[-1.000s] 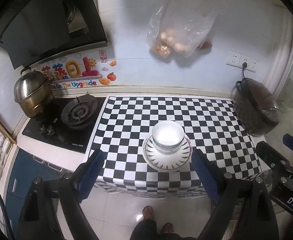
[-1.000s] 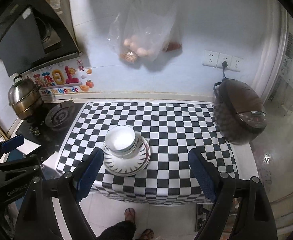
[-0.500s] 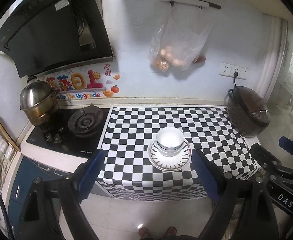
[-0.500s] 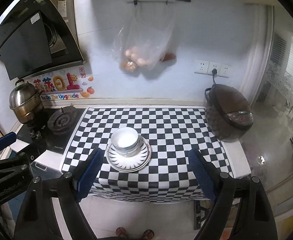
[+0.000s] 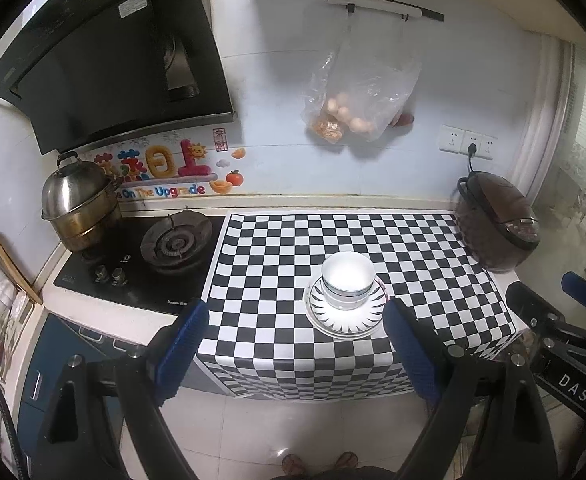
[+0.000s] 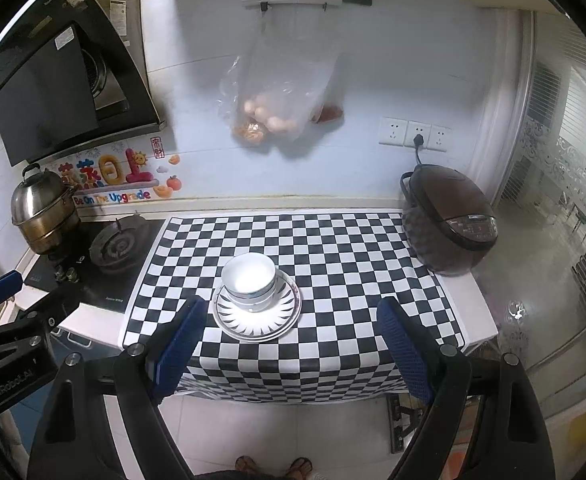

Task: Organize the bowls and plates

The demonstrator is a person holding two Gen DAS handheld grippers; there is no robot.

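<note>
Stacked crockery on checkered counter, both tools empty.
White ceramic bowls (image 5: 347,280), upright, mouths up, nest on white round black-patterned plates (image 5: 345,322) near the counter's front edge; left gripper (image 5: 293,344) and right gripper (image 6: 289,340) jaws apart.

The worktop (image 5: 333,204) has a black-and-white checked cloth (image 5: 293,256) over it. Plates (image 5: 345,314) sit near its front edge. A brown rice cooker (image 5: 497,228) stands at the right edge. A gas stove (image 5: 133,264) lies at the left.
</note>
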